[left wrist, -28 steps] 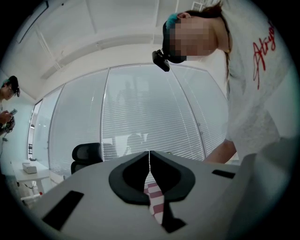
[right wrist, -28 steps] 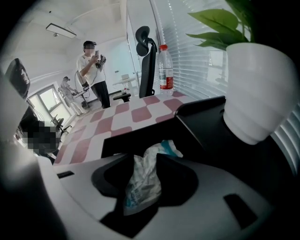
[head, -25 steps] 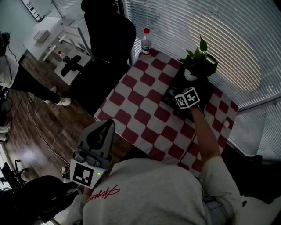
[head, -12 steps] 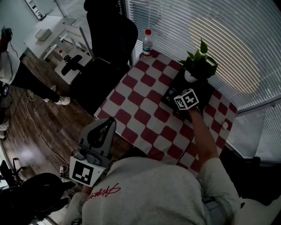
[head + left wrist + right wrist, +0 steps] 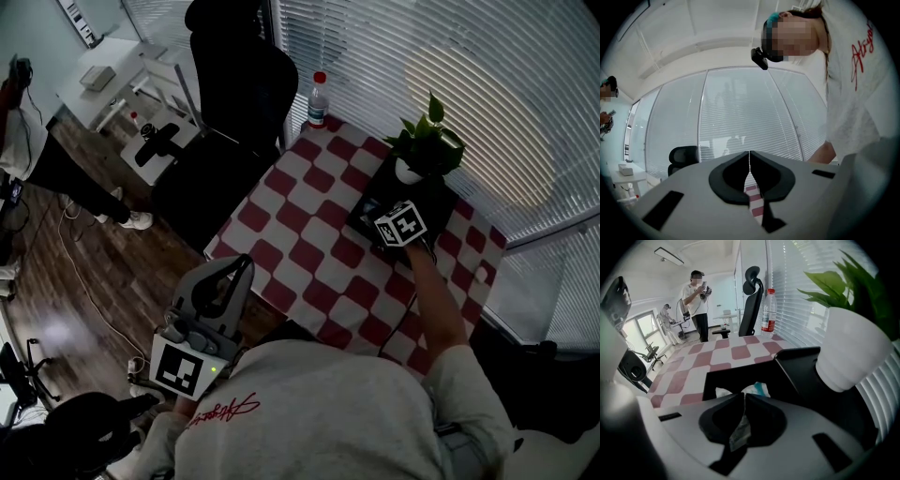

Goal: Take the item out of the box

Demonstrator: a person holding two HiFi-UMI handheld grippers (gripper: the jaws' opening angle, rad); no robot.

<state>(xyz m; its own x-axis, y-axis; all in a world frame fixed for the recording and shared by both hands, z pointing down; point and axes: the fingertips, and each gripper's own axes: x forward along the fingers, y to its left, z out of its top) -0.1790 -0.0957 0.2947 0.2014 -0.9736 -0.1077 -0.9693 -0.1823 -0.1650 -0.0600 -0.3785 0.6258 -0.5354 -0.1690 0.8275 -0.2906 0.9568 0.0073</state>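
While reaching steeply down into the black box [image 5: 740, 376] with the right gripper [image 5: 743, 401], pinches a thin crinkled packet [image 5: 739, 431] between the two jaws. Jaws just now closing, almost together, with only the flat packet between the pads. Lower end of the packet hanging behind the jaw tips, on the camera's side. Deeper in the box, past the jaw tips, a white wrapper [image 5: 757, 389] with a teal mark, and one more white scrap [image 5: 723, 392] to its left. Box open, on the far right part of the table [image 5: 309, 239], on the red and white checks. Just to the right of the box, a white pot [image 5: 851, 352] with a green plant [image 5: 427, 141]. Cannot tell whether standing on the box's lid or only beside it.

At the near left, off the table's edge, holds the left gripper [image 5: 749, 159] about level. Jaws together there, tips touching, nothing between them. Only a strip of the checked tabletop visible through the gap lower down. Well apart from the box.

At the far corner of the table, a plastic bottle [image 5: 319, 100] with a red cap, upright, close to the window blinds [image 5: 450, 56]. Left of it, a black office chair [image 5: 234, 84] near the table's edge. Farther left, on the wooden floor [image 5: 84, 281], a standing person [image 5: 696, 305] near a white desk [image 5: 112, 70].
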